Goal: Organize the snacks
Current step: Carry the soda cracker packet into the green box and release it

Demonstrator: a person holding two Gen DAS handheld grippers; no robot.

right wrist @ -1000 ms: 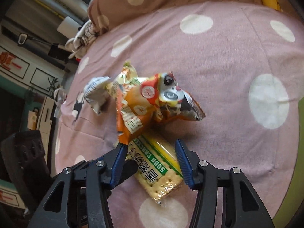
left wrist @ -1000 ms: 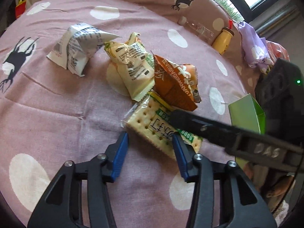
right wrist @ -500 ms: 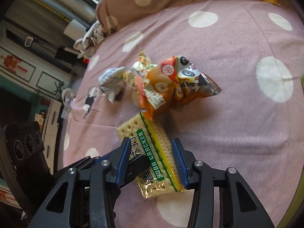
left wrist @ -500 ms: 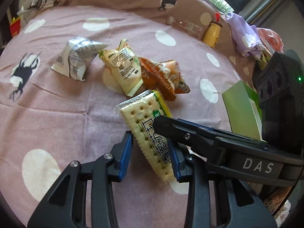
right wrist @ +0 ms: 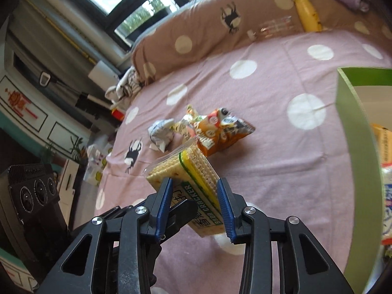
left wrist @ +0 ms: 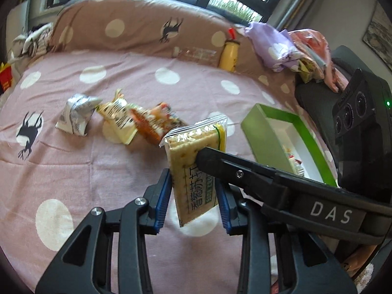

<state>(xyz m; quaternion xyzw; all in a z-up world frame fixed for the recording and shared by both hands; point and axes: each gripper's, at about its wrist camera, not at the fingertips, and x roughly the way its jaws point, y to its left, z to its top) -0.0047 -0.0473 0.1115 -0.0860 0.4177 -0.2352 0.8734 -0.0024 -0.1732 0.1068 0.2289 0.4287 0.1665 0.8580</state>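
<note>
- A pink polka-dot bedsheet (left wrist: 103, 166) is the work surface, windows behind.
- The soda cracker pack (left wrist: 193, 171) sits clear of the sheet, pinched between the blue pads of both tools: left gripper (left wrist: 193, 203) and right gripper (right wrist: 196, 208) each closed on its long sides.
- It looks light and stiff but brittle (crinkly, slick film), so firm squeezing risks cracking the crackers; the edges are the safer hold.
- The green box (left wrist: 303, 132) lies just right of the left fingers; loose snack packets (left wrist: 117, 120) lie beyond the fingertips.
</note>
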